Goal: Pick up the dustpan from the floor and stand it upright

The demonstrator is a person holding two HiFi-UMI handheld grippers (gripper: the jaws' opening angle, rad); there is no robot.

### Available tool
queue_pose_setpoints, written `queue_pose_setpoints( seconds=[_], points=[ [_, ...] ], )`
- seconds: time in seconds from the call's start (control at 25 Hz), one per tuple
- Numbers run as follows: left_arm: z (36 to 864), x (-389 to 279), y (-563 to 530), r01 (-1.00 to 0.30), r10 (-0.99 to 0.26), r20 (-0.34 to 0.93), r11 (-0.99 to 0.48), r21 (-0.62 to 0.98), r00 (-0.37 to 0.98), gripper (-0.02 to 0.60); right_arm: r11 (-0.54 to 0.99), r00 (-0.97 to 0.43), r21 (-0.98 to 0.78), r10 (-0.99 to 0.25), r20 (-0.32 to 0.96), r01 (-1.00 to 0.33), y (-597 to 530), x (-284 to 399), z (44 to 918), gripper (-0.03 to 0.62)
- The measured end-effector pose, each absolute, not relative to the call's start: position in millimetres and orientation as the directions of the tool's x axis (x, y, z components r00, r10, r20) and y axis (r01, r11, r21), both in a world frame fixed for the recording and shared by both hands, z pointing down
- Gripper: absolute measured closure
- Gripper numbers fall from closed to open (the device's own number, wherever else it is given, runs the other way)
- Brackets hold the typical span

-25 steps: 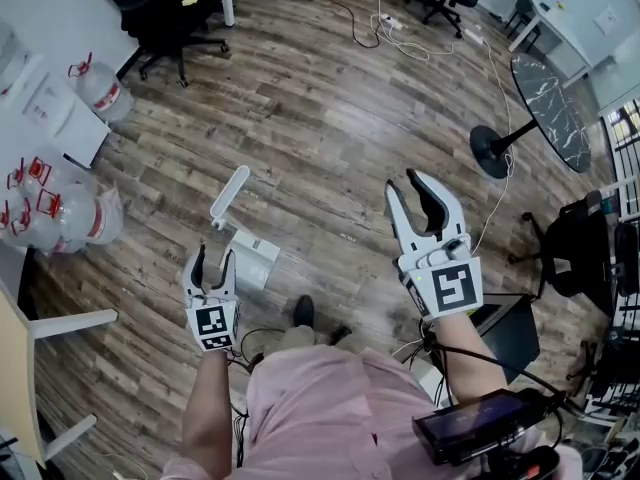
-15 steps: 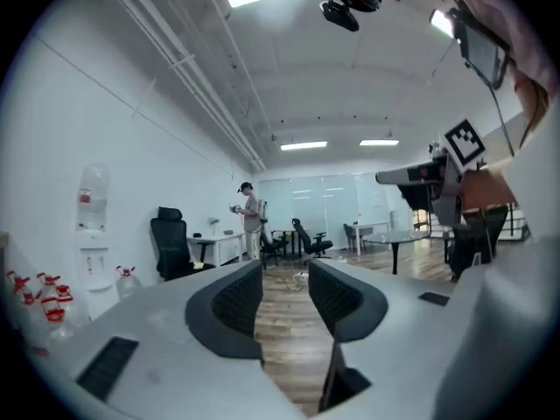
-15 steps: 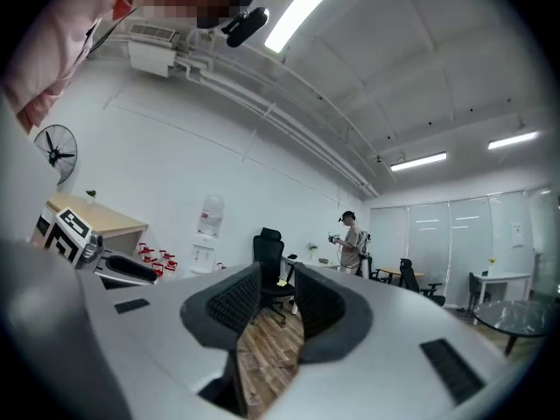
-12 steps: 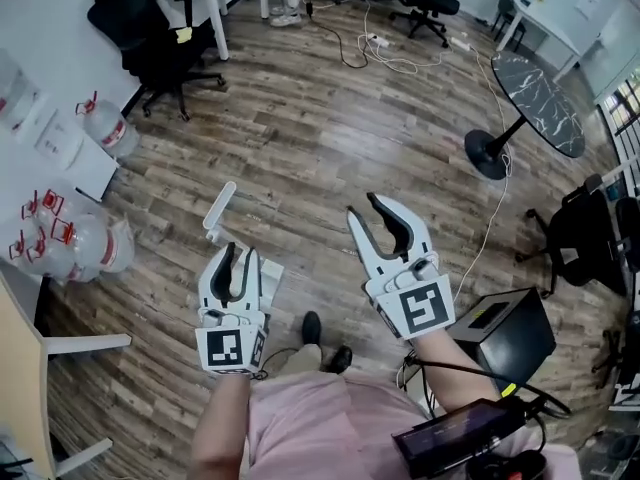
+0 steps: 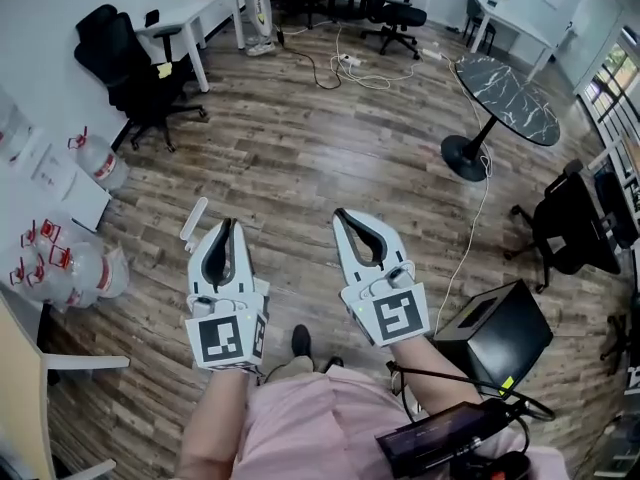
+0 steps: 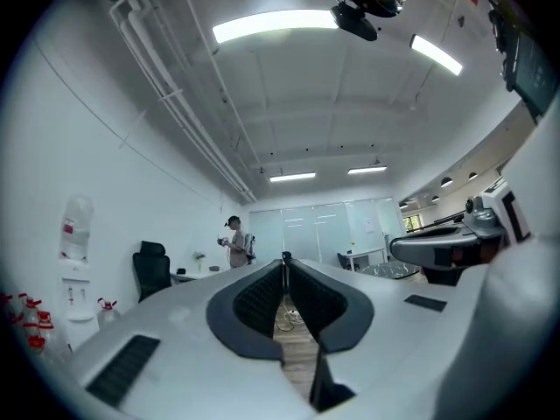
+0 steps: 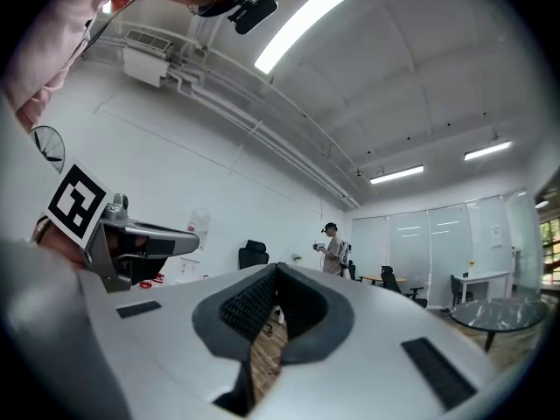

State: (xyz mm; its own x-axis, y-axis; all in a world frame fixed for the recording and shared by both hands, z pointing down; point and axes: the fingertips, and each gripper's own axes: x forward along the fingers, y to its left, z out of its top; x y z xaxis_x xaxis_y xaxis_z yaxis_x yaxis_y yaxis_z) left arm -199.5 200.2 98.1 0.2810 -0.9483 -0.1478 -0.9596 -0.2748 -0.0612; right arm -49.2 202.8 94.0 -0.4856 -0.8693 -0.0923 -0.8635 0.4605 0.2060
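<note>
On the wood floor lies or stands the white dustpan; only its handle [image 5: 193,225] shows, and the pan is hidden behind my left gripper [image 5: 228,224]. That gripper is held well above the floor, apart from the dustpan. Its jaws have just been closing with nothing between them, and in the left gripper view the left gripper [image 6: 284,258] has its tips together over empty air. My right gripper [image 5: 350,216] is beside it at the same height. In the right gripper view the right gripper [image 7: 278,268] is shut and empty too.
Water jugs [image 5: 88,266] stand by the left wall, with a black office chair [image 5: 125,63] behind them. A round dark table [image 5: 505,86] and a black box [image 5: 495,328] are on the right. Cables [image 5: 350,63] trail across the far floor. A person [image 6: 234,239] stands far off.
Both grippers have come up toward the camera and closer together. The left jaws went from wide open to shut, empty. The dustpan stayed on the floor, now mostly covered by the left gripper.
</note>
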Motion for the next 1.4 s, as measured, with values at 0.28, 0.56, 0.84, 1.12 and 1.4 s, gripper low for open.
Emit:
queue_pose_setpoints(
  seconds=[0.28, 0.56, 0.84, 1.12, 1.4],
  points=[
    [80, -169, 211, -0.957, -0.946, -0.154, -0.277, -0.084, 0.287, 0.552, 0.449, -0.480, 0.195, -0.863, -0.156, -0.872, 220, -24, 78, 0.592],
    [75, -149, 220, -0.953, -0.940, -0.160, -0.288, -0.093, 0.300, 0.552, 0.444, -0.474, 0.199, -0.868, -0.147, -0.874, 234, -7, 81, 0.593],
    [77, -136, 226, -0.946, -0.936, -0.153, -0.300, -0.123, 0.317, 0.552, 0.444, -0.470, 0.180, -0.871, -0.145, -0.878, 239, 2, 82, 0.592],
    [81, -131, 224, -0.941, -0.934, -0.140, -0.312, -0.128, 0.329, 0.552, 0.445, -0.469, 0.172, -0.873, -0.135, -0.879, 237, 1, 87, 0.592],
    [82, -129, 223, -0.940, -0.934, -0.134, -0.316, -0.129, 0.332, 0.552, 0.446, -0.470, 0.174, -0.872, -0.138, -0.878, 236, 1, 87, 0.593]
  ],
)
